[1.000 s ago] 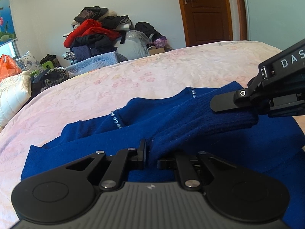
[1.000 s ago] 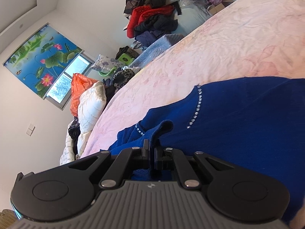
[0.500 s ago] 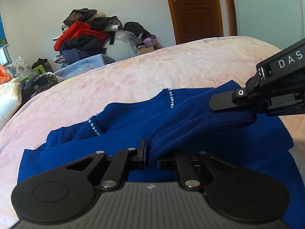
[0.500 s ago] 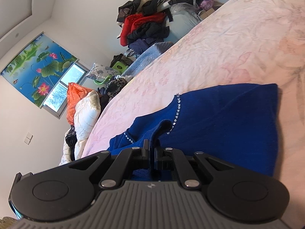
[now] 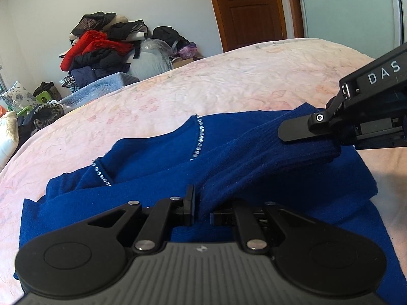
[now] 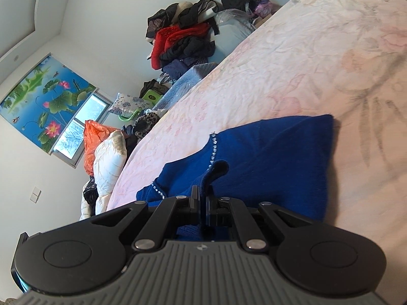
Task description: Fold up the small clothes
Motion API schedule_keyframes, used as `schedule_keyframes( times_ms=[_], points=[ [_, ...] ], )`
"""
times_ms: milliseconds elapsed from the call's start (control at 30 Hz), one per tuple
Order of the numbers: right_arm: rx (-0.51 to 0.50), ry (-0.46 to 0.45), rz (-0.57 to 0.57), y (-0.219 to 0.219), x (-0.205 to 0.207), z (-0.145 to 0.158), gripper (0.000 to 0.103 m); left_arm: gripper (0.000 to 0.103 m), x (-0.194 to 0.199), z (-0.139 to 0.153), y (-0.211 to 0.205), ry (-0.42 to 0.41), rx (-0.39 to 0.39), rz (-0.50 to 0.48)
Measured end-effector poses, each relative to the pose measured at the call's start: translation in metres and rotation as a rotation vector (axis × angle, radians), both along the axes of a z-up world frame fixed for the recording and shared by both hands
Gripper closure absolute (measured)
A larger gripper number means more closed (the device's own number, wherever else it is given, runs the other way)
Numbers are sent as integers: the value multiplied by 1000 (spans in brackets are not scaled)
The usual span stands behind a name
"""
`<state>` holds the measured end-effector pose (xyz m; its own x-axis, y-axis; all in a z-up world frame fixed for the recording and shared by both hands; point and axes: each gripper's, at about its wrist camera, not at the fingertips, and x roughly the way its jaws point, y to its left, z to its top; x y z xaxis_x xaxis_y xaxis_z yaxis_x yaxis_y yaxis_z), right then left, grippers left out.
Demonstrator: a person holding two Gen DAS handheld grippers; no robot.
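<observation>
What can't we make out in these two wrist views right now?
- Near hem of the blue sweater: left wrist view, hidden behind the left hand-held gripper body.
- Right hand-held gripper: left wrist view, cut off by the right edge; only one finger shows.
- How much cloth sits between the right fingers: right wrist view, hidden by the linkage.
- Clothes pile by the wall: too small to name single items.

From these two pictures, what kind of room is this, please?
Most likely a bedroom in a home. A wide bed with a pale pink floral cover fills the view, a heap of clothes is piled against the far wall, and a brown wooden door stands behind.
</observation>
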<state>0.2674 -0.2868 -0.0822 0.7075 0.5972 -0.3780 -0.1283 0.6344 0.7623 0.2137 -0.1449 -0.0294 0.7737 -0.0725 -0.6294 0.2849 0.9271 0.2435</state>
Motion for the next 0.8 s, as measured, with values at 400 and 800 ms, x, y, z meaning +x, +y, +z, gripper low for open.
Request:
schedule_keyframes(
  times_ms=[400,800],
  points=[
    [15,13,-29,-16,-4,-12,95,93,-2,-7,-18,14,16,-28],
    [-7,21,-58,-31,-7,-21,95,93,-2,-11,-29,19,27,-37]
  ],
)
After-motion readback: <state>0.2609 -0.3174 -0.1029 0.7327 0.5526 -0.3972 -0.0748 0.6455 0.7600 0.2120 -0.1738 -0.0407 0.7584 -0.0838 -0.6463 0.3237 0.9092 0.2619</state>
